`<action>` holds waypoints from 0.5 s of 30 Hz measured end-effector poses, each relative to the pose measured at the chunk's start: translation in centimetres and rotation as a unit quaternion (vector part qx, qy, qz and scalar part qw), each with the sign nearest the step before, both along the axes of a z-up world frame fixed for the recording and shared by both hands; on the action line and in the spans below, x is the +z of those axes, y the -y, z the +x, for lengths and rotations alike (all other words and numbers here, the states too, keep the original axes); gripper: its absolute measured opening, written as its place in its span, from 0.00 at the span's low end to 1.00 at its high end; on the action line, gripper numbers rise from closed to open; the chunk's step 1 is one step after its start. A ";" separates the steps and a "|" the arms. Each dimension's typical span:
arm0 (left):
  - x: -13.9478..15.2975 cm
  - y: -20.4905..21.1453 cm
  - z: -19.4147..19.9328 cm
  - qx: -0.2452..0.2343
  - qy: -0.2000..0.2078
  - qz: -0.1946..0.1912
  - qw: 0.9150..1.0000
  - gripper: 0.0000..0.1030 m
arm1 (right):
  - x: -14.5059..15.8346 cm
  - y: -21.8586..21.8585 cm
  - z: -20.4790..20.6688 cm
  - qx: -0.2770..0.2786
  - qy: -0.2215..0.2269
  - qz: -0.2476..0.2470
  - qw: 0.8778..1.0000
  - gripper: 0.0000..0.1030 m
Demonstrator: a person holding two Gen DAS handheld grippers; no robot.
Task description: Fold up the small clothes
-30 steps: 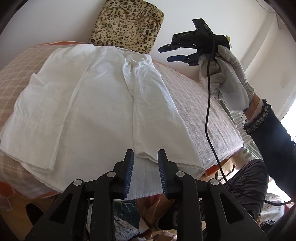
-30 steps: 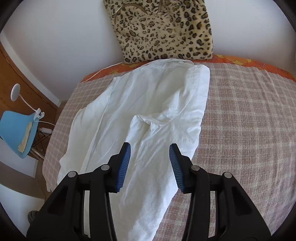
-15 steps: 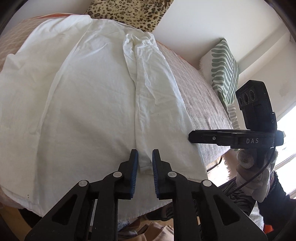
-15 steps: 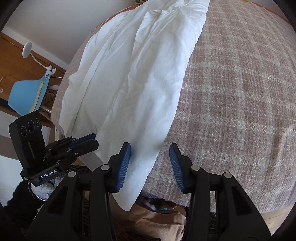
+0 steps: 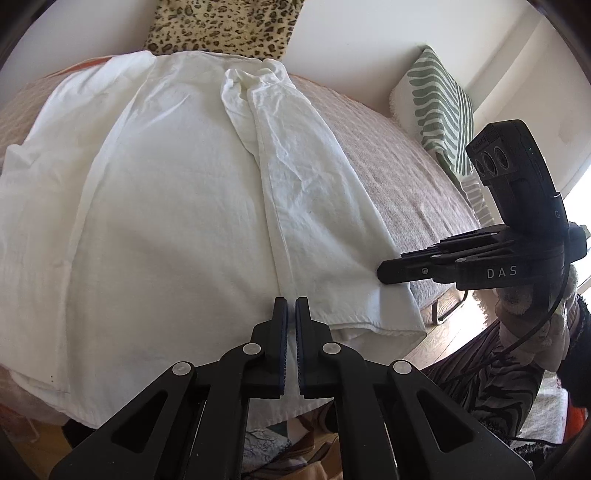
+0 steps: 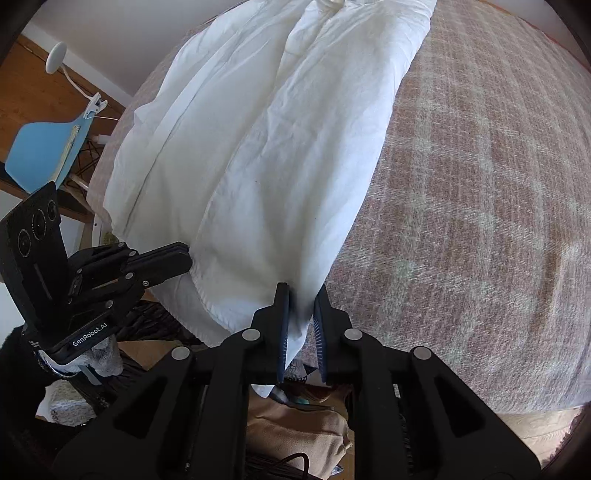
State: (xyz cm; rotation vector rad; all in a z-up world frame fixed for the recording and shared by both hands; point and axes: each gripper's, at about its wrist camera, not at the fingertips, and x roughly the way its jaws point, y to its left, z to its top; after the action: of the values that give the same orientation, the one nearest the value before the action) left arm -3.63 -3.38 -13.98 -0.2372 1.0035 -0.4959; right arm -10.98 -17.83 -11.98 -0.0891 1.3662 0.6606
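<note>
We have the white shirt spread flat along the plaid bed cover, its collar end toward the leopard-print cushion, and its right side panel already lies folded over the body, so we judge the first lengthwise fold done on that side and the rest (the other side, then the crosswise folds) not yet made. Left of the shirt's hem, our left gripper has its jaws nearly together on the hem cloth, apparently pinching it. At the hem's right corner our right gripper sits narrowly parted with the corner between its pads, not visibly clamped. The hem hangs over the bed's near edge; right of the shirt the cover lies bare, giving room to work.
</note>
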 end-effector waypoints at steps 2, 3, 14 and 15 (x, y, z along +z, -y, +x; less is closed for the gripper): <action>0.6 -0.3 -0.2 -0.004 0.001 0.008 1.000 0.03 | 1.3 0.3 0.1 0.005 0.021 -0.007 1.000 0.23; 1.1 -0.5 -0.4 0.000 0.009 0.014 1.000 0.03 | 2.4 0.8 0.3 0.002 0.044 -0.004 0.999 0.24; 5.5 4.0 3.0 -0.054 0.098 0.030 0.993 0.03 | 7.9 2.0 11.5 -0.058 0.217 0.000 0.975 0.24; 5.3 4.8 3.3 -0.061 0.101 0.031 0.993 0.03 | 7.6 1.7 12.8 -0.056 0.220 -0.007 0.974 0.24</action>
State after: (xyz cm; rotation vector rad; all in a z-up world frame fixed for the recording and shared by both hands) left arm -0.28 -8.13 -8.66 -0.0677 0.8372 -0.5874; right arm 1.77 -19.56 -4.37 -0.1598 0.9415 0.4996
